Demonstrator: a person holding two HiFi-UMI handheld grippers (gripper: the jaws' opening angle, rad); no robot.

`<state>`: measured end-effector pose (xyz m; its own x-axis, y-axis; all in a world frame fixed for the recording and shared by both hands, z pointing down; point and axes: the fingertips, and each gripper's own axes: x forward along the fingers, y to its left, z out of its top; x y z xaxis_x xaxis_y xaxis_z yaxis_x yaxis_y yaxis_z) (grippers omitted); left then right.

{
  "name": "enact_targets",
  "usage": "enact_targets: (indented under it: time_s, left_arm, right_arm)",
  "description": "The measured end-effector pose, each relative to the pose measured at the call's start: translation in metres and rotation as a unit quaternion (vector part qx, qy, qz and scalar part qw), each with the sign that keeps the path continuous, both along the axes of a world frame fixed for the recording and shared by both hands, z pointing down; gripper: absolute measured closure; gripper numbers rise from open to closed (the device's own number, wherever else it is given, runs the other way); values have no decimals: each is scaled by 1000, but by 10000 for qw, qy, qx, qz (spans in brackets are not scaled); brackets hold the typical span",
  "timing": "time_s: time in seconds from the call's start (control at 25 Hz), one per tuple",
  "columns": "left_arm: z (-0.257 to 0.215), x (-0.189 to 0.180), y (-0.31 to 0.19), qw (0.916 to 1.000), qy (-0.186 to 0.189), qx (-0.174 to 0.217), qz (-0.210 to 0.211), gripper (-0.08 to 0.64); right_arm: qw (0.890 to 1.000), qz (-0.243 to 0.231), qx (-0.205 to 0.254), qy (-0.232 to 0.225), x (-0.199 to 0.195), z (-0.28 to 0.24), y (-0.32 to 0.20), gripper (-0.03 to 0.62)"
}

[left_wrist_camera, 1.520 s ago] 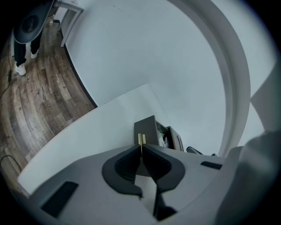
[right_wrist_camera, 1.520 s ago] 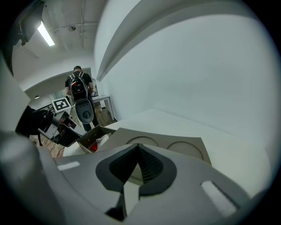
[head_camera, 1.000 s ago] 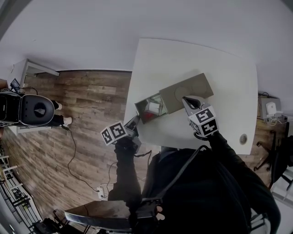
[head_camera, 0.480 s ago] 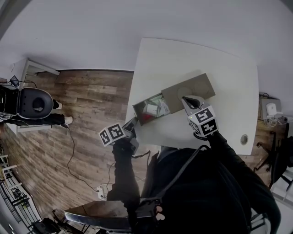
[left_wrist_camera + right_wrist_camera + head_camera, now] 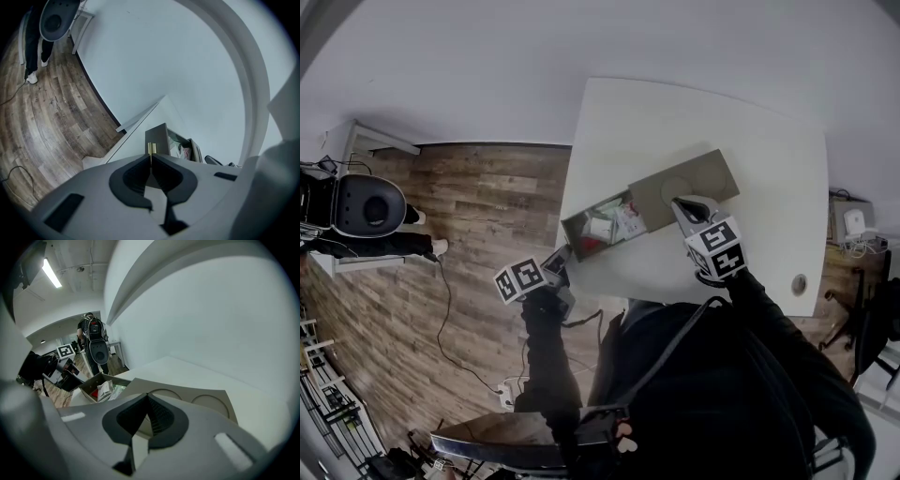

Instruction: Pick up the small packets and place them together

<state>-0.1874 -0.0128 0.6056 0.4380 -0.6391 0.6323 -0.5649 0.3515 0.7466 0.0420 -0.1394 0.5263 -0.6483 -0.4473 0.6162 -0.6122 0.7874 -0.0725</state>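
The left gripper (image 5: 151, 158) is clamped on a small gold pull tab (image 5: 151, 148) at the left end of the cardboard drawer (image 5: 569, 232). The right gripper (image 5: 147, 398) has its jaws closed together, tips at the near edge of the brown sleeve (image 5: 694, 178), apparently steadying it. The drawer stands partly out of the sleeve on the white table (image 5: 759, 253), with the small packets (image 5: 614, 222) lying inside it. The step in hand looks like opening the box. Next, one gripper must probably let go, open and reach into the drawer for a packet.
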Motion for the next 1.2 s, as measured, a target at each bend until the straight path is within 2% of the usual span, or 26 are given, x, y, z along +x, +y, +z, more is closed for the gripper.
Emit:
enact_targets:
  time_s: [0.92, 1.2]
  left_arm:
    - [2, -1, -4, 9999, -110, 52, -109, 537]
    - [-1, -2, -2, 9994, -276, 113, -151, 537]
  right_arm:
    - [10000, -70, -32, 8, 2, 6, 0, 598]
    - [9999, -152, -72, -20, -4, 5, 6, 598]
